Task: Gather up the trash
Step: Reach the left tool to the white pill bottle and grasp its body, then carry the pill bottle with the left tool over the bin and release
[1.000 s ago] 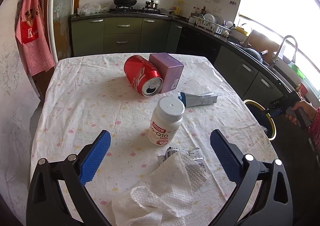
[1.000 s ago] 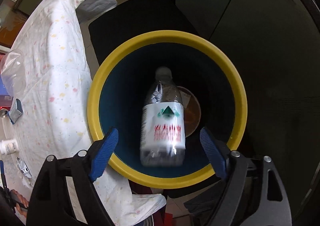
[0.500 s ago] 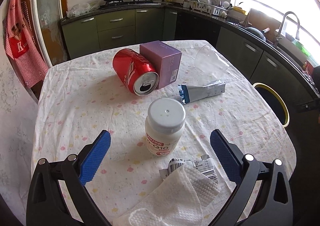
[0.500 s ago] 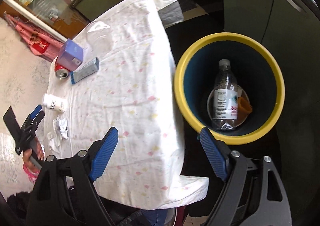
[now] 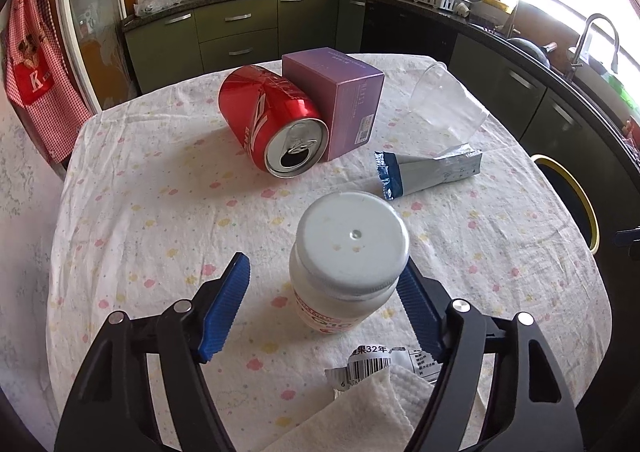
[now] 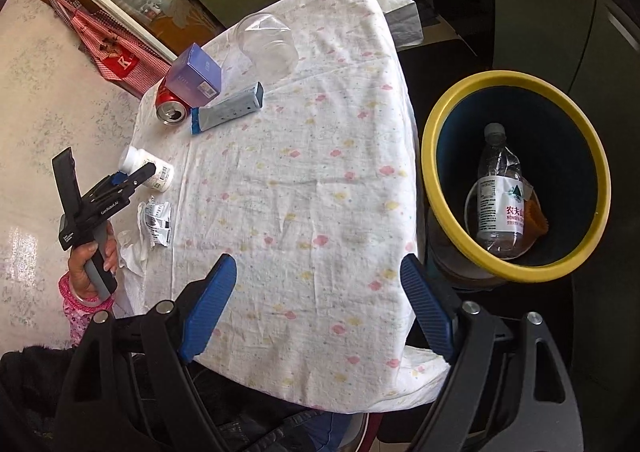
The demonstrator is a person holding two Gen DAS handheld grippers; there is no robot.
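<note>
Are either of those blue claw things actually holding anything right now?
No. The left gripper has been closing around the white pill bottle; one of its fingers is clearly off it. The right gripper is open and empty.

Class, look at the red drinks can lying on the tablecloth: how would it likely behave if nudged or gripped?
The red can lies on its side, so a sideways nudge would probably roll it, though the purple box beside it looks set to block it that way. Its tab is open and the wall looks dented, so it is likely empty, light and easily crushed.

Clothed table with scattered trash
</note>
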